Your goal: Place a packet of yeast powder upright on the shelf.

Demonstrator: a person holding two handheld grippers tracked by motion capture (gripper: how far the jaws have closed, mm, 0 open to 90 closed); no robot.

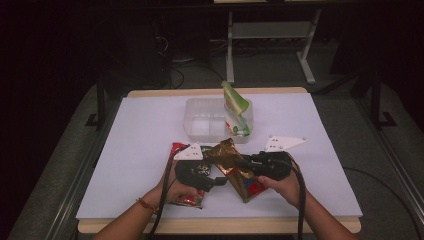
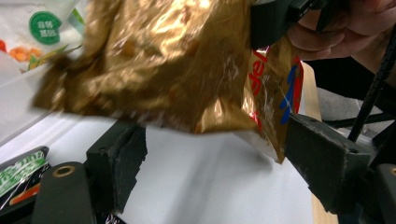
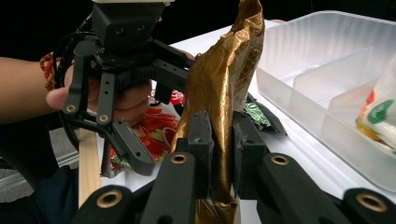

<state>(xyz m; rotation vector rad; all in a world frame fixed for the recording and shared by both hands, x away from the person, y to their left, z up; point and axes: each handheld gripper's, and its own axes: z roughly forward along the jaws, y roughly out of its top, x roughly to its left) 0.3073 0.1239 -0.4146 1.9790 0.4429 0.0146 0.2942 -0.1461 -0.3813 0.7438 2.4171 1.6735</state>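
The right tool is clamped on the gold bag, holding it upright just above the surface, near the middle and just in front of the clear bin. The left tool stands apart, jaws wide, close beside the gold bag's crumpled end without pressing on it. A red packet lies under the left hand. A green-and-white bag leans in the bin's right side.

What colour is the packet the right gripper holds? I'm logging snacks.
Shiny gold packet with red and blue print, clearest in the left gripper view.
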